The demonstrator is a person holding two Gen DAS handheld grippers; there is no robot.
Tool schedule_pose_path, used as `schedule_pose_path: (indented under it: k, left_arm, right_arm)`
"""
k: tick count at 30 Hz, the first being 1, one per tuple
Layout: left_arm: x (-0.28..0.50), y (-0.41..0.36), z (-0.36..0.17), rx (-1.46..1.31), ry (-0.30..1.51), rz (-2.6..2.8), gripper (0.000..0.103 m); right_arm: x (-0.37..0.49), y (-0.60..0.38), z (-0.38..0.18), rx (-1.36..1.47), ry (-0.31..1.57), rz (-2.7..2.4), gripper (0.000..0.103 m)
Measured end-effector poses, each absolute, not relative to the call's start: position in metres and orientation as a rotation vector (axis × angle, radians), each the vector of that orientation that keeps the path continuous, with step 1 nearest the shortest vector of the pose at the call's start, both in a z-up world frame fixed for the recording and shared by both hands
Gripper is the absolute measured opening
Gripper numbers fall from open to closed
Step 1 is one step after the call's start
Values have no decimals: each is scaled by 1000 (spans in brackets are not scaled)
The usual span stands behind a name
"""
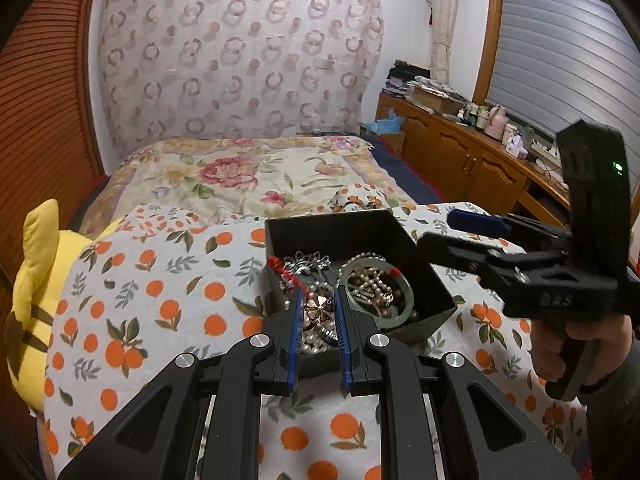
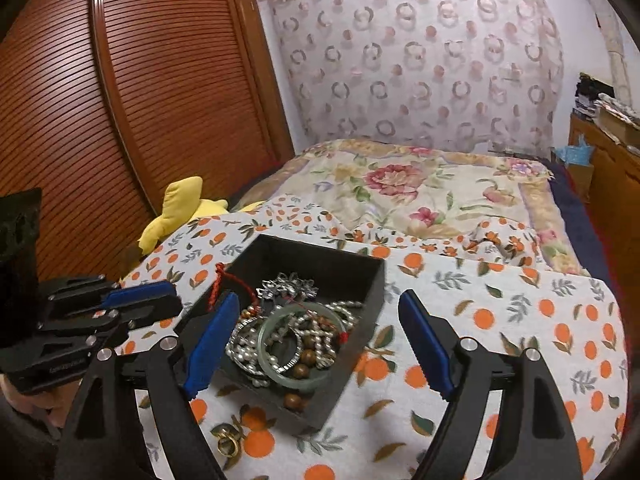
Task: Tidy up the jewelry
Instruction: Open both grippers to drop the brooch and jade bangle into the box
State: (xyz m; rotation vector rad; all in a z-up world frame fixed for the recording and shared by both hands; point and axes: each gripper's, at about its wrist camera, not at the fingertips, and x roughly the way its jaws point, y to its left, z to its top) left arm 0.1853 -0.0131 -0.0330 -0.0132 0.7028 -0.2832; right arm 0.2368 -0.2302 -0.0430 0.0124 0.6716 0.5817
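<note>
- Left wrist view: the left gripper (image 1: 318, 300) has its blue-padded fingers (image 1: 296, 320) set narrow at the centre-bottom of the frame, tips dipped over the near edge of the black box (image 1: 424, 276). A gold clover charm (image 1: 319, 307) sits in the gap between them; whether the pads actually press it I cannot tell.
- Same view: the box rests on the orange-print cloth (image 1: 160, 280) on the bed, holding a tangled heap: a green bangle (image 1: 409, 300), a string of pearls (image 1: 374, 288), silver chains and a red cord (image 1: 286, 270). The right gripper (image 1: 460, 236) enters from the right edge, beside the box's right corner.
- Right wrist view: the right gripper (image 2: 316, 304) has its fingers (image 2: 210, 344) spread wide and holding nothing, framing the box (image 2: 360, 272) at lower centre. The bangle (image 2: 304, 344), pearls and brown beads (image 2: 306, 358) lie jumbled inside.
- Same view: gold rings (image 2: 228, 442) lie on the cloth (image 2: 520, 320) at the bottom left, just outside the box's near corner.
- Judgement: sorting looks barely begun; nearly all pieces remain heaped together, and only the rings lie apart.
</note>
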Motion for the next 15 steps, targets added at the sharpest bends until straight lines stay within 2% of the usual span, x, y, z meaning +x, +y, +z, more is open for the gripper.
schedule_pose_path:
  k: [5, 7, 8, 9, 12, 15]
  left_arm:
    - [194, -26, -33, 0, 699, -293, 15]
    - [195, -29, -32, 0, 694, -299, 28]
    - [194, -30, -32, 1, 687, -297, 45]
    - [192, -31, -32, 4, 676, -295, 54]
    - [188, -33, -31, 13, 669, -286, 70]
    - [180, -32, -30, 8, 658, -291, 79]
  right_arm:
    - [227, -244, -45, 9, 670, 564, 84]
    - [223, -248, -45, 12, 667, 559, 84]
    - [220, -251, -45, 12, 664, 556, 84]
    - [217, -253, -44, 10, 660, 554, 84]
    - [206, -257, -42, 6, 648, 554, 84]
    - [194, -261, -40, 2, 639, 559, 84]
